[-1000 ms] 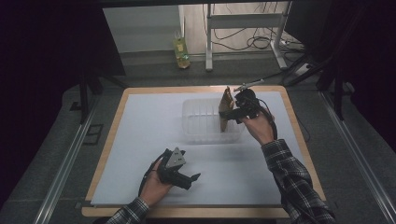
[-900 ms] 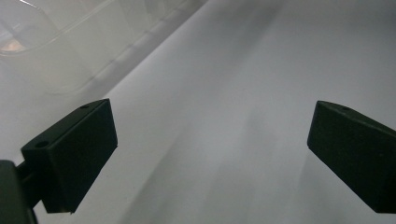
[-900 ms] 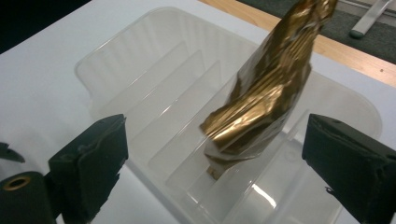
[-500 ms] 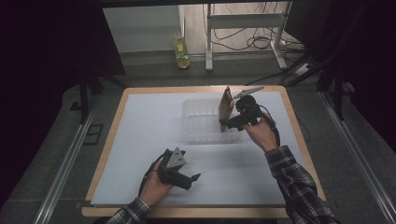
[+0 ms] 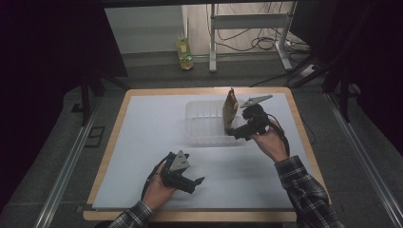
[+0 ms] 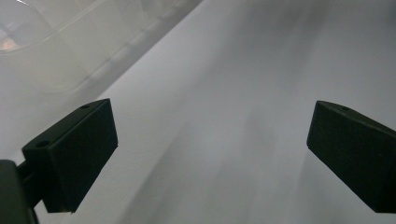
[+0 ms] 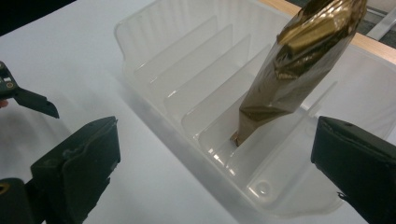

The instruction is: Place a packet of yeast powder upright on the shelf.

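gold packet [image 7: 294, 70]: we find it upright, leaning, in a slot at the right end of the clear rack [image 7: 187, 88], near the desk's [image 5: 142, 118] far edge. our right gripper [image 7: 212, 172]: jaws just opened, spread wide, nothing between. left gripper [image 6: 210, 154]: spread, empty, near front edge.
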Available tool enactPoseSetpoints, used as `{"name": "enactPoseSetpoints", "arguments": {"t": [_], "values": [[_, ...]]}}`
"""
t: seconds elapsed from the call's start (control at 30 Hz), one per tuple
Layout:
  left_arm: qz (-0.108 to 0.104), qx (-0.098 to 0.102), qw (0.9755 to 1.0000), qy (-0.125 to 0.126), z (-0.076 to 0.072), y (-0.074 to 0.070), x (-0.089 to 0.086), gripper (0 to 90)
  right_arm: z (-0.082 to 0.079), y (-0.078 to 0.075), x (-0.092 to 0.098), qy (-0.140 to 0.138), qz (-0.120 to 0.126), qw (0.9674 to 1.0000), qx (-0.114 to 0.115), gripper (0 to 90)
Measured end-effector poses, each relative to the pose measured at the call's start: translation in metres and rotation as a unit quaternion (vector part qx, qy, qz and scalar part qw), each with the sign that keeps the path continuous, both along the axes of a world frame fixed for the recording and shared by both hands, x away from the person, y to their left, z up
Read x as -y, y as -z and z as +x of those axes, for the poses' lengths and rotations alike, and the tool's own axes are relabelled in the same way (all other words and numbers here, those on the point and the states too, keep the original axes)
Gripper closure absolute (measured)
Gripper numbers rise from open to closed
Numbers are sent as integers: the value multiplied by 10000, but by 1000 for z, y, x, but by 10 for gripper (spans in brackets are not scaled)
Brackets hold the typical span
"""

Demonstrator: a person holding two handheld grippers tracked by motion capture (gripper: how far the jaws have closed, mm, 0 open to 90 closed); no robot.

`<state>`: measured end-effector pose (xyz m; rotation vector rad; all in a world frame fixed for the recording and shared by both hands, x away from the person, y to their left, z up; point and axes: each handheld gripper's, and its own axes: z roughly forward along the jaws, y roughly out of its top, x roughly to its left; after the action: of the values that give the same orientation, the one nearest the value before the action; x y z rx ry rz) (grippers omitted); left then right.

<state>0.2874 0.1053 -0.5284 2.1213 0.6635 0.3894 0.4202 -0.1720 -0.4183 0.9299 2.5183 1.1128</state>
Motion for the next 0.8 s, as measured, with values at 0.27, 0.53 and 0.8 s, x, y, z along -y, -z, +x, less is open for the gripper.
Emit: {"name": "enactPoseSetpoints", "arguments": {"t": [0.27,0.53,0.8], "values": [[14,-1,10000,2,0,0,0,19,-9,4,4,-43,-17,9999,89,16],[35,-19,10000,9,0,0,0,21,-19,11,8,-65,-31,9999,150,16],[22,-20,10000,-5,0,0,1,21,-26,18,10,-103,-62,9998,183,16]]}}
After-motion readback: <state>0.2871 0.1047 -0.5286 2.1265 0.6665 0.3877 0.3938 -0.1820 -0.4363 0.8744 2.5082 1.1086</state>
